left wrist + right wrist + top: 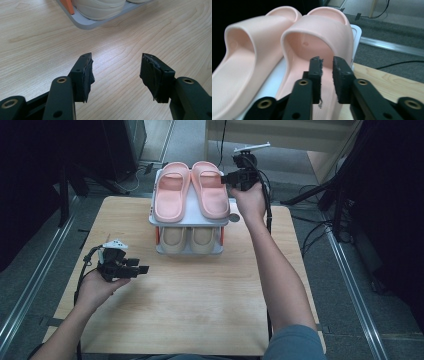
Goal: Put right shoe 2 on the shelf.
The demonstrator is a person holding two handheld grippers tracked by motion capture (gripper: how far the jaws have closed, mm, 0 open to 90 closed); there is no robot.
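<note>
A grey two-shelf rack (192, 220) stands at the far middle of the wooden table (200, 310). A pair of pink slippers (171, 190) lies on its top shelf, and a beige pair (191, 238) sits on the lower shelf. My right gripper (225, 179) is at the right side of the right pink slipper (324, 27), by its strap. Its jaws (327, 61) are nearly together with a narrow gap and nothing between them. My left gripper (142, 269) hovers open over bare table left of the rack. In its own view (116, 57) it points toward the lower shelf rim (87, 23).
An orange post (68, 6) holds up the rack's corner. A small grey disc (234, 218) lies on the table right of the rack. Metal rails (350, 285) and cables run along the floor on both sides. Dark stands rise behind the table.
</note>
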